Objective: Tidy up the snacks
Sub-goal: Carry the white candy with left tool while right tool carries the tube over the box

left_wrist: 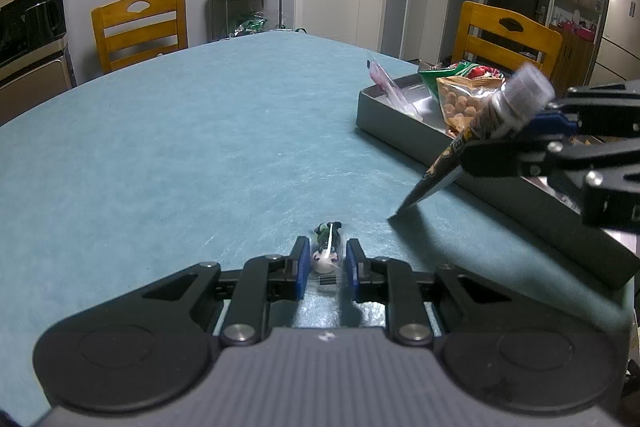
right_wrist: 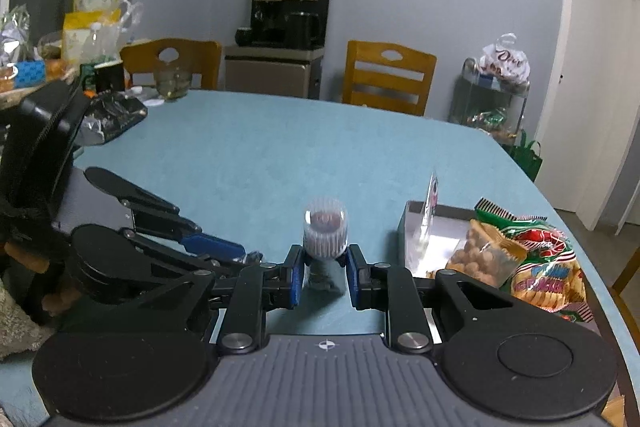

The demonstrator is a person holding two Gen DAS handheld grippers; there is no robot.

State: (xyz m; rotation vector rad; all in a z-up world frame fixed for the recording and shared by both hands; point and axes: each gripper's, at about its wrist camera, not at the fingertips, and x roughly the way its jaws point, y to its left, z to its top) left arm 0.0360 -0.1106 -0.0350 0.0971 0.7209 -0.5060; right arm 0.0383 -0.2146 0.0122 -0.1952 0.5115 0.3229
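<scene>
**Two snacks in hand, tray not yet reached**

- Right gripper [right_wrist: 323, 269]: closed on a cone snack [left_wrist: 476, 131] with a clear domed cap. Grip sits below the cap; cone is tilted, its pointed tip touching or just above the table [left_wrist: 200, 131], hard to say which through the blur.
- Left gripper [left_wrist: 327, 269]: fingers close around a small wrapped candy [left_wrist: 327, 253] lying on the table. Pads look in contact but the wrapper is clear, so firm grip is uncertain.
- Tray [left_wrist: 396, 131]: near the right side, already holding a nut bag [left_wrist: 460, 103] and a cracker bag [right_wrist: 548, 267].

Risks, as I judge them:
- The cone tapers, so it could slide through the pads or pivot.
- Its tip could catch the tray wall on the way in.
- The candy could squirt out of a shallow pinch.
- The crowded tray leaves little room, and the bags could be knocked.
</scene>
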